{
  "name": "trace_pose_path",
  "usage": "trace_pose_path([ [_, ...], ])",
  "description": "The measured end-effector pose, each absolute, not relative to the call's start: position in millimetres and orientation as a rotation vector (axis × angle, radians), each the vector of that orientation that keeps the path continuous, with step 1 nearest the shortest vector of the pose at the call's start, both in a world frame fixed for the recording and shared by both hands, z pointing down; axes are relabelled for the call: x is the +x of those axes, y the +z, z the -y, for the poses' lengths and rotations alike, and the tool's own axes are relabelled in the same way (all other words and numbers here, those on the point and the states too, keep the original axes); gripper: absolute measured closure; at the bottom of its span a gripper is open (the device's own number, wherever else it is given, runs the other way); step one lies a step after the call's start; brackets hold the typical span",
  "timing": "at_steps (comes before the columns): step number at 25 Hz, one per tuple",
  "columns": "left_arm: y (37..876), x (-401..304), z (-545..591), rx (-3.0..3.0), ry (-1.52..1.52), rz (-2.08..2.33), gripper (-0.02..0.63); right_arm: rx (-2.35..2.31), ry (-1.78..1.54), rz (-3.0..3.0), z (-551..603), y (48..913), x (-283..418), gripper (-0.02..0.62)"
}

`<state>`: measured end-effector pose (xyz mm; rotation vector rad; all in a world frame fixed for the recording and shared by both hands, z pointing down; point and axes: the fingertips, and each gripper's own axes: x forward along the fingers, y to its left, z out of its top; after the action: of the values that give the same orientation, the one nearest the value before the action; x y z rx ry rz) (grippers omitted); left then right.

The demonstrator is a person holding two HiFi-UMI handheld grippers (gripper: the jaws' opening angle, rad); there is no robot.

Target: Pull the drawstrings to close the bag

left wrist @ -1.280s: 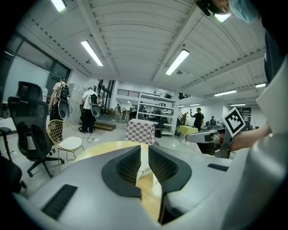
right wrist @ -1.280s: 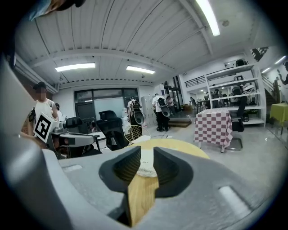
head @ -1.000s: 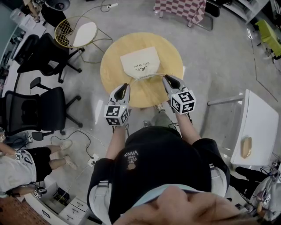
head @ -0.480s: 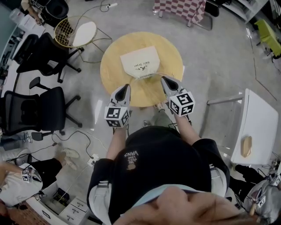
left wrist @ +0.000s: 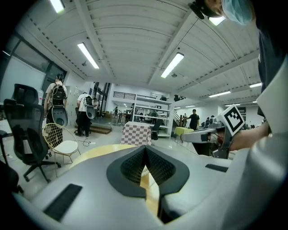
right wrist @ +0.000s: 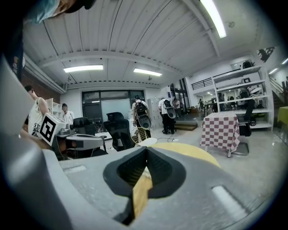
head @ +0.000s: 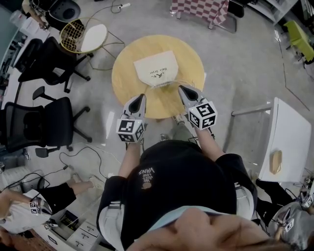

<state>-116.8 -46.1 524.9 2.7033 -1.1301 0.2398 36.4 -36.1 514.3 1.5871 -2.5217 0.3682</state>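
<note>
A cream drawstring bag [head: 156, 67] lies flat on the round wooden table [head: 127, 63], its mouth toward me. My right gripper [head: 180, 87] is at the right of the mouth. Its jaws [right wrist: 146, 150] are shut, and a thin pale drawstring [head: 171, 83] runs from the mouth to its tips. My left gripper [head: 142, 96] hovers just short of the mouth's left side. Its jaws [left wrist: 145, 148] meet at the tips, and I can make out no cord in them. The bag itself is hidden in both gripper views.
Black office chairs [head: 34, 122] stand to the left. A gold wire chair with a white seat [head: 86, 37] is at the far left of the table. A white table [head: 287, 142] is on the right, a checkered-cloth table [head: 201, 10] beyond. A person [head: 29, 211] sits lower left.
The right gripper edged slightly left toward the bag's mouth and its jaws drew together. The left gripper stayed put. The person at lower left shifted.
</note>
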Motion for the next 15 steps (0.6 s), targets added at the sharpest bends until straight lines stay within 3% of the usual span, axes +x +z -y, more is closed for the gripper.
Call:
trace_pose_path([
  [15, 526.4, -119.2, 41.1, 2.704, 0.249, 1.12, 0.595, 1.568, 0.399, 2.5, 31.9, 523.9, 33.7, 0.598],
])
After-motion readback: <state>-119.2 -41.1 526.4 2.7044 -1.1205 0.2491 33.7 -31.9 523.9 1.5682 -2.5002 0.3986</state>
